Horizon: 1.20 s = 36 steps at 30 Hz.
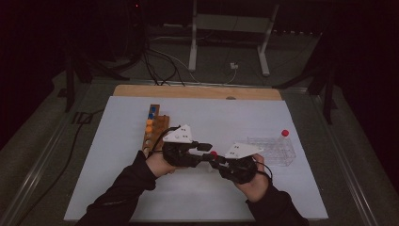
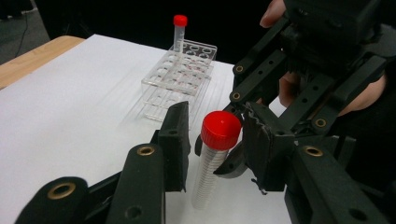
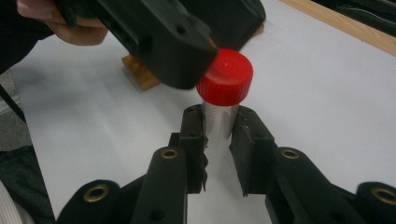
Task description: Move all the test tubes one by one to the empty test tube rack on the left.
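1. Right tongs [image 3: 217,135]: clamped on the clear body of a red-capped tube [image 3: 224,84] just under the cap; tube upright, long axis vertical, foot on or just above the white sheet [image 1: 117,155].
2. Left tongs [image 2: 212,140]: parted, straddling that same tube at cap height, a gap visible between the left pad and the cap; contact on the other side impossible to tell.
3. Key relation: tube standing between both tongs, near the middle of the desk [image 1: 197,92]; both hands equally close, right one carrying it. Probably a handover or a cap twist, judged from the pose alone.
4. Right and farther off: clear rack [image 2: 180,74] with one red-capped tube [image 2: 179,32] at its far corner.
5. Left and farther off: wooden rack [image 1: 155,129] with blue and orange caps.
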Each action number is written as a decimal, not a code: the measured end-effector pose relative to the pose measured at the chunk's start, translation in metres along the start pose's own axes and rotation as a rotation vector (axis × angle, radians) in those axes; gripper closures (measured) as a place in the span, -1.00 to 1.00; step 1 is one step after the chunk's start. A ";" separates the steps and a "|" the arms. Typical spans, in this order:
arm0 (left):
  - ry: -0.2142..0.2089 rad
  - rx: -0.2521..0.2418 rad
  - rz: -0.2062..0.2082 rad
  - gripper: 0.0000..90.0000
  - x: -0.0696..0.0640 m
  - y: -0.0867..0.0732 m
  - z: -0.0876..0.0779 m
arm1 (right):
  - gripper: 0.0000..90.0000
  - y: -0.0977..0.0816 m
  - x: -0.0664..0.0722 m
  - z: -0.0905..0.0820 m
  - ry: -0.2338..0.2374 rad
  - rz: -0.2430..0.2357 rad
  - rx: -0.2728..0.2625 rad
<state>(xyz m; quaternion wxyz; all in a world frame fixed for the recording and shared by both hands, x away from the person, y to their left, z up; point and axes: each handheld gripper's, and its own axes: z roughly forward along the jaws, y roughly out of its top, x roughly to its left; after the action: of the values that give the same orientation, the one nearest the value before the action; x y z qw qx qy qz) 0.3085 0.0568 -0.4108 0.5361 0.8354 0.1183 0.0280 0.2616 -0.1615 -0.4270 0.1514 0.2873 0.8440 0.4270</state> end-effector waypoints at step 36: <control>0.151 -0.050 0.004 0.60 0.020 0.012 -0.065 | -0.48 0.001 -0.016 -0.017 -0.001 0.097 -0.123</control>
<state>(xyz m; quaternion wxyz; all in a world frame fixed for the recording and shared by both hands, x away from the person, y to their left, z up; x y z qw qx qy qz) 0.3190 0.1143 -0.3741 0.5465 0.8173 0.1560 0.0948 0.2660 -0.1821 -0.4158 0.1483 0.3182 0.8012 0.4846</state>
